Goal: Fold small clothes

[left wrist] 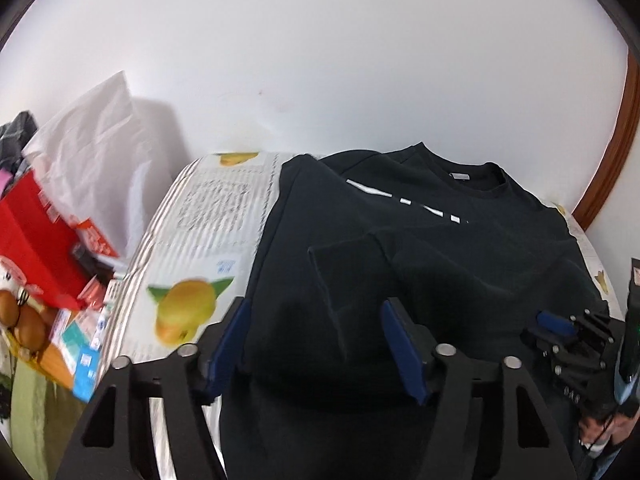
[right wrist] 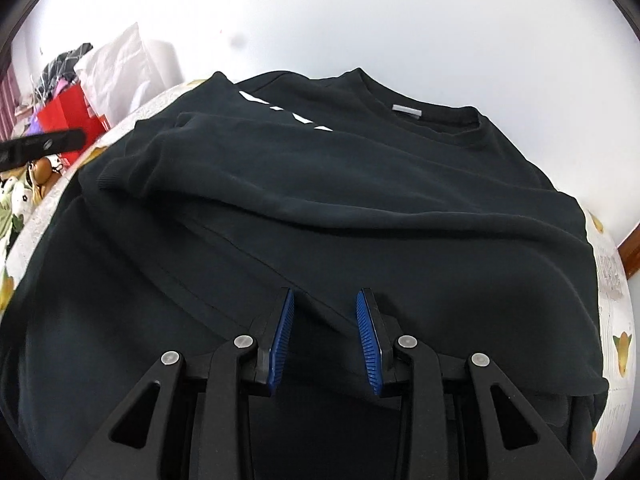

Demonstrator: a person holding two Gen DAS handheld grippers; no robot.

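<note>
Here the left gripper (left wrist: 314,344) and right gripper (right wrist: 325,338) gape over the black shirt (right wrist: 320,200), holding nothing; its bottom is cut off.

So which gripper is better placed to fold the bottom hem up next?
Probably the right gripper: its open jaws sit right over the sweatshirt near the bottom edge. The left gripper is open too, over a folded part.
</note>
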